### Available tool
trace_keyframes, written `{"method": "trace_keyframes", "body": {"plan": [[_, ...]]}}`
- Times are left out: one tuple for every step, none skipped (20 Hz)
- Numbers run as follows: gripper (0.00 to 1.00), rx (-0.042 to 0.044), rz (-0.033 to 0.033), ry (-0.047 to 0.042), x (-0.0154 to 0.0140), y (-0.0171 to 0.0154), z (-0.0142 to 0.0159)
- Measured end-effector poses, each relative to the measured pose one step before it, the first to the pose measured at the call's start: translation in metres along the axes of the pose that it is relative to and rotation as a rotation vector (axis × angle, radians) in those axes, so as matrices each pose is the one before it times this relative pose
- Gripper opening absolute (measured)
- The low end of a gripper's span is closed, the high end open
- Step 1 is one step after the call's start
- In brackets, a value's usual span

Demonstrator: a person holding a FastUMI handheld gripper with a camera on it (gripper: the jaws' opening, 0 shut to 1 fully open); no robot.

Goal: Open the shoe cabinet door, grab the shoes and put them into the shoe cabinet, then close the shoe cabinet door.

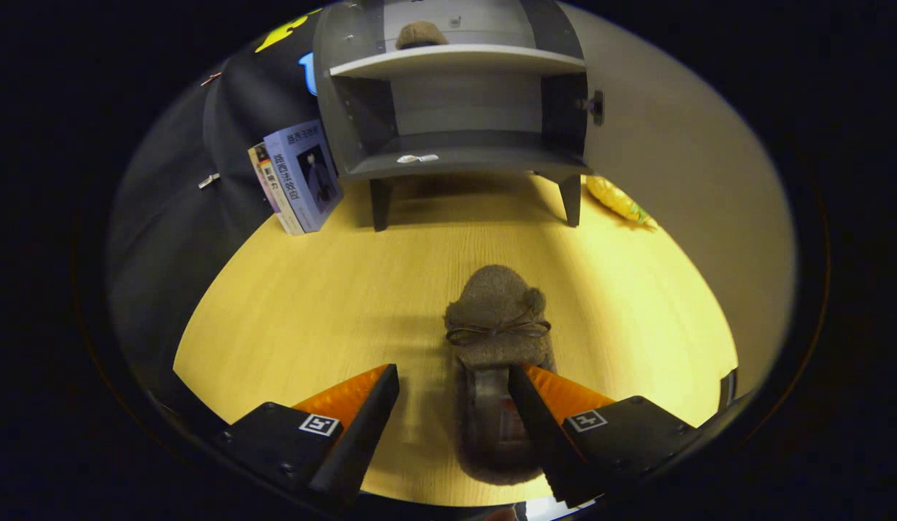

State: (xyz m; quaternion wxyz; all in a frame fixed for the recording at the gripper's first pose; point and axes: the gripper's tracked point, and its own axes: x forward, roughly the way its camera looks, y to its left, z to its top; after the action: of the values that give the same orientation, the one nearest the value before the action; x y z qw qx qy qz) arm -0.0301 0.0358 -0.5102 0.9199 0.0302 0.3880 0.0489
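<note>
**Second slipper awaiting pickup: risk of a one-sided grasp**

Books [297,177]: leaning beside the cabinet. Shoe cabinet [455,108]: door open, one slipper [420,35] on the upper shelf. Gripper [454,391]: fingers spread, holding nothing. Fuzzy slipper [497,325]: on the table [310,304], off-centre against the right finger; closing now probably pushes it aside.

Fuzzy plush slipper [497,311], smooth wood-grain table [332,304], matt cabinet [455,94]
</note>
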Motion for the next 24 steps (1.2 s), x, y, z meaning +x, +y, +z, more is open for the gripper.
{"method": "trace_keyframes", "body": {"plan": [[0.92, 0.00905, -0.00114, -0.00811, 0.01182, 0.00104, -0.00044], [0.86, -0.00327, -0.01292, -0.01751, 0.01005, -0.00175, 0.0015], [0.75, -0.00705, -0.01934, -0.02162, 0.0093, -0.00304, 0.00216], [0.71, -0.00299, -0.02233, -0.02211, 0.00777, -0.00258, 0.00291], [0.64, 0.00553, -0.01432, -0.02948, 0.00638, -0.00014, 0.00653], [0.61, 0.01261, -0.00894, -0.01823, 0.00676, 0.00069, 0.00444], [0.59, 0.00682, -0.02405, -0.00923, 0.00429, -0.00442, 0.00288], [0.48, 0.01959, -0.00653, -0.01086, -0.00071, -0.00513, 0.00377], [0.37, 0.02013, 0.00791, -0.01154, 0.00412, 0.00178, 0.00404], [0.26, 0.01044, -0.00673, 0.00621, -0.0043, -0.00271, -0.00017], [0.1, 0.00603, 0.00261, -0.00023, 0.00133, 0.00008, 0.00282], [0.1, 0.006, 0.0005, -0.00276, -0.00002, -0.00209, 0.00412], [0.1, 0.00002, -0.00086, -0.00425, -0.00453, -0.00097, 0.00634], [0.1, -0.00429, 0.00257, -0.00722, -0.00554, -0.0026, 0.00789], [0.1, -0.00208, 0.00527, -0.00822, -0.00659, -0.00001, 0.01072], [0.1, -0.00154, 0.00209, -0.01198, -0.00713, -0.00061, 0.01265], [0.1, -0.00697, -0.00033, -0.00646, -0.00868, -0.00115, 0.01397], [0.1, -0.0041, -0.00101, -0.01168, -0.01084, -0.00129, 0.01535], [0.1, -0.00721, -0.00323, -0.0123, -0.01123, -0.00103, 0.01828], [0.1, -0.00776, -0.00272, -0.0152, -0.0123, -0.00059, 0.01922], [0.1, -0.00794, 0.00239, -0.01779, -0.01206, 0.00004, 0.02083], [0.1, -0.00567, 0.00522, -0.01606, -0.01204, 0.0021, 0.02024], [0.1, -0.00532, 0.00809, -0.01654, -0.00998, 0.00198, 0.0218], [0.1, -0.00505, 0.00872, -0.01607, -0.00788, 0.00305, 0.02452]]}}
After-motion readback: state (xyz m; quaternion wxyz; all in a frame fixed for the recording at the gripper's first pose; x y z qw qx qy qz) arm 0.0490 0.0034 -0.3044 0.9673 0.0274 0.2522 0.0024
